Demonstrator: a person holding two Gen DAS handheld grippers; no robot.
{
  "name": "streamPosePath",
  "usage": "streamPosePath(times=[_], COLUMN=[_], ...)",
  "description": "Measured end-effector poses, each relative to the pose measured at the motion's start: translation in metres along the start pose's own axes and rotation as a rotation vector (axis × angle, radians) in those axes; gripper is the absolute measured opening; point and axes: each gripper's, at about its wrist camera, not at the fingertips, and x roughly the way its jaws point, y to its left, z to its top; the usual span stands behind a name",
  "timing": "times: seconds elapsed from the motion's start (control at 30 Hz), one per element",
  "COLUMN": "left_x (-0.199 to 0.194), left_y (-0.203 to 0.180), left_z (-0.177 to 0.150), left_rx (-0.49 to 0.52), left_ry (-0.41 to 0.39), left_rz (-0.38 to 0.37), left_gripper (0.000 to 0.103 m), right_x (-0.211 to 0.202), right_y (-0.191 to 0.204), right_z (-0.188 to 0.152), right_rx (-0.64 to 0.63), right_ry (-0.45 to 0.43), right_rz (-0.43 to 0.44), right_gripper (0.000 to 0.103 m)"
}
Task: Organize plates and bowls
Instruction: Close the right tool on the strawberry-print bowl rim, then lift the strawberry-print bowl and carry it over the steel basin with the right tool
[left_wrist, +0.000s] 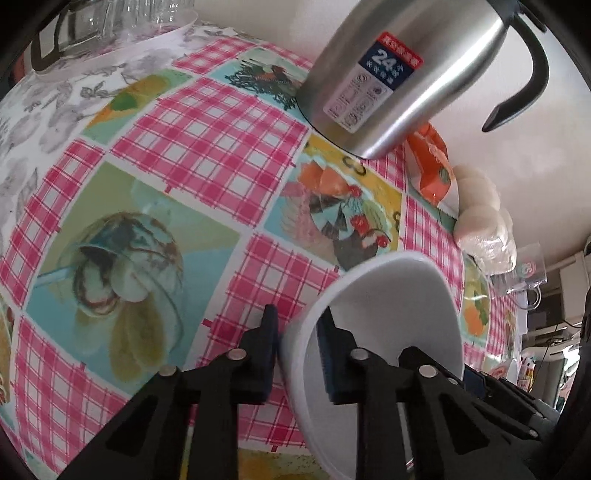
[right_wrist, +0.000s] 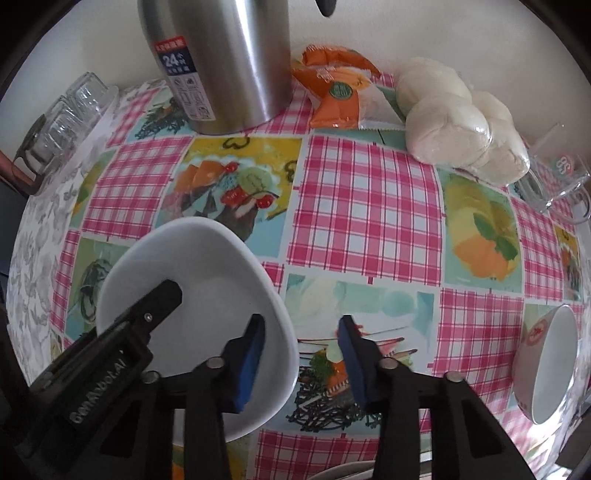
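On the glossy checked tablecloth (right_wrist: 369, 206), your left gripper (left_wrist: 299, 350) pinches the smooth white bowl (left_wrist: 399, 295) rim, while your right gripper (right_wrist: 303, 354) straddles it, unclamped.

The tablecloth (right_wrist: 369, 206) is looking like wipe-clean vinyl, printed and faintly sheeny. The white bowl (right_wrist: 207, 266) is showing smooth, softly glossy ceramic; the second bowl (right_wrist: 554, 354), red-printed outside, is looking the same. The thermos jug (right_wrist: 229, 55) is gleaming as brushed stainless steel under a glossy paper label, its handle (left_wrist: 532, 81) being matt black plastic. The glass cups (right_wrist: 70, 110) and the glass mug (right_wrist: 557, 181) are glinting clear. The snack packet (right_wrist: 332, 92) and the bun bag (right_wrist: 461, 125) are shining as thin plastic film. The left gripper (left_wrist: 295, 354) and right gripper (right_wrist: 303, 362) are appearing as matt black plastic with blue rubbery pads (right_wrist: 251, 362)
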Motion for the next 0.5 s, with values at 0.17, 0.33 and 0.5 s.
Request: streamPosePath(times=[0.17,0.33,0.5], left_x=[0.001,0.0,0.0], left_y=[-0.002,-0.004,-0.008], left_z=[-0.001,-0.002,-0.003], left_rx=[0.014,0.03,0.036], left_ry=[0.006,0.006,0.012], left_rz=[-0.013,-0.012,-0.022], left_gripper=[0.018,0.017,0.017], right_x=[0.001,0.0,-0.012], right_y=[0.003,0.002,-0.008], right_z=[-0.001,-0.001,-0.005], right_rx=[-0.018,0.0,0.026], right_ry=[-0.005,-0.006,-0.022], right_rz=[0.007,0.015,0.042], right_gripper=[0.014,0.014,0.013])
